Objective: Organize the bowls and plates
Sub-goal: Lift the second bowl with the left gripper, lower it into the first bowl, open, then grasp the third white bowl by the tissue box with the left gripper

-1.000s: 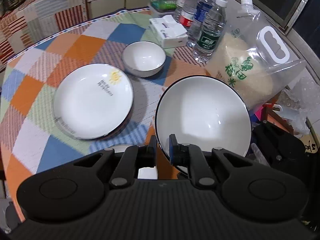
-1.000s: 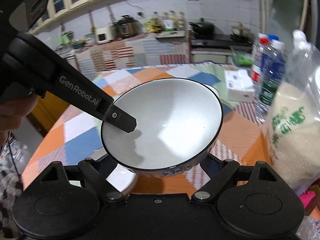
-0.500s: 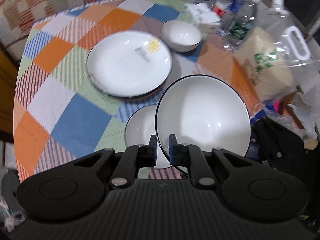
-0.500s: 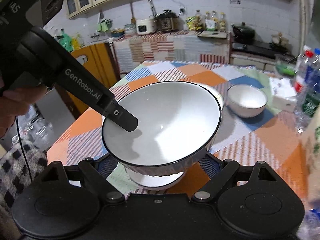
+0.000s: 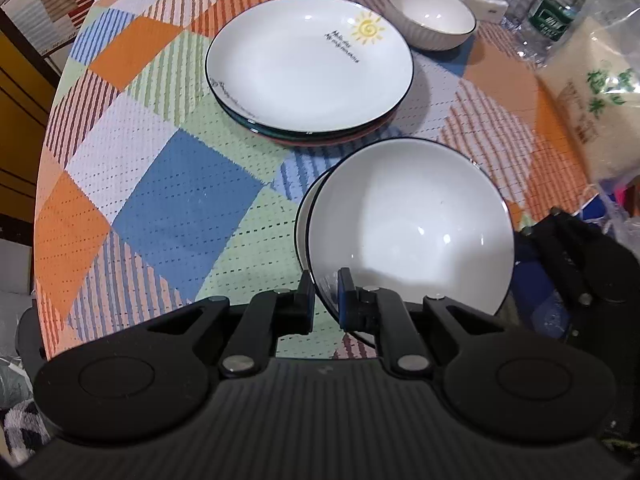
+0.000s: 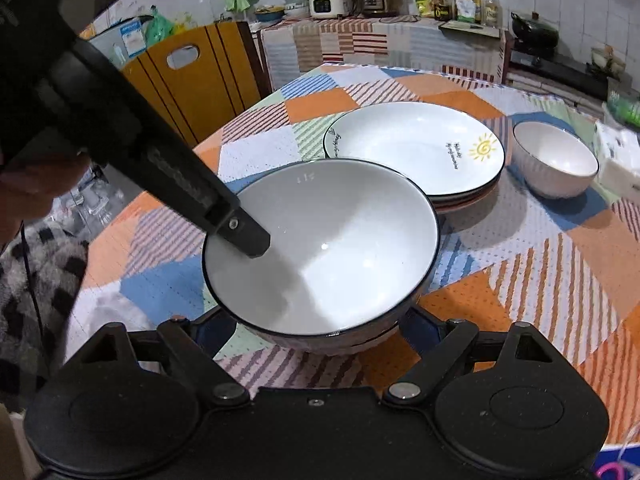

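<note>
The left gripper [image 5: 323, 296] is nearly closed, pinching the near rim of the large black-rimmed bowl [image 5: 412, 232] with one finger inside and one outside. A rim pinch like this probably lets the bowl be lowered level into something below. Directly beneath it, just ahead of the left fingers, the rim of a second similar bowl [image 5: 306, 208] peeks out to the left, so the held bowl is being nested into it; whether the two touch cannot be told.

The right gripper [image 6: 320, 320] stands wide open, its fingers spread either side of the bowl's lower wall, seemingly not gripping; it looks placed to steady or guide.

Further ahead lies the stack of plates [image 5: 310, 66] with the sun-print plate on top, and beyond it a small ribbed bowl [image 5: 432, 20], likely next.
</note>
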`<state>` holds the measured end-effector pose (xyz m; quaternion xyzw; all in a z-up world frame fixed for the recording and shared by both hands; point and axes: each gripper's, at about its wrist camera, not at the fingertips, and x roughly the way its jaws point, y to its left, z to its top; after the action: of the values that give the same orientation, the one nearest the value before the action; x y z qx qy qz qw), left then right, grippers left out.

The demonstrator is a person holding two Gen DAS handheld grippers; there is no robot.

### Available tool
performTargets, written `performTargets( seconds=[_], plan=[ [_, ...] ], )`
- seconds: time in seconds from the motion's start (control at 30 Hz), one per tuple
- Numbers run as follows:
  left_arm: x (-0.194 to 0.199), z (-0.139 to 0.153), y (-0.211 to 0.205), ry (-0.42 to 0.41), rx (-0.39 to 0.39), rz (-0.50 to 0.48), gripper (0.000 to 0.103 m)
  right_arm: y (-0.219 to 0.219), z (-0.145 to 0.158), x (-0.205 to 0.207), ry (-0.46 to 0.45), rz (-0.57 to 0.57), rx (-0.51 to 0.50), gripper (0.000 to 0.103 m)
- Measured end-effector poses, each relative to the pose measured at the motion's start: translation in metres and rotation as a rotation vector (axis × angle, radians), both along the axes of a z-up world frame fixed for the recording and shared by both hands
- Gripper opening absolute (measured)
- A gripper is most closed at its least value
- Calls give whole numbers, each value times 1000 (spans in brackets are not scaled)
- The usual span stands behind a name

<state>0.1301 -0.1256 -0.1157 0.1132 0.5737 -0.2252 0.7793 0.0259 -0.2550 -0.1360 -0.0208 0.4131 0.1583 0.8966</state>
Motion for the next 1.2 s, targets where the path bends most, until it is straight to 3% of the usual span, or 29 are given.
performTargets(
  seconds=[0.23, 0.33, 0.53, 0.7, 0.93, 1.2],
  plan=[
    [-1, -8, -9, -26, 42, 2, 11, 7, -2, 0, 13, -11, -69, 92],
    [-1, -10, -12, -72, 84, 1, 16, 13, -3, 2, 4, -14, -113, 92],
    [-2, 10, -12, -120, 85, -34, 17, 11, 5, 2, 7, -5, -128, 91],
    [5, 43, -12, -141, 65, -43, 18, -11, 28, -4, -19, -10, -74, 92],
    [9, 76, -32, -146, 41, -101, 20, -62, 67, 1, -77, -114, 1, 92],
    [22, 89, -67, -127, 31, -155, 23, -106, 88, 16, -142, -206, -72, 92]
  ],
)
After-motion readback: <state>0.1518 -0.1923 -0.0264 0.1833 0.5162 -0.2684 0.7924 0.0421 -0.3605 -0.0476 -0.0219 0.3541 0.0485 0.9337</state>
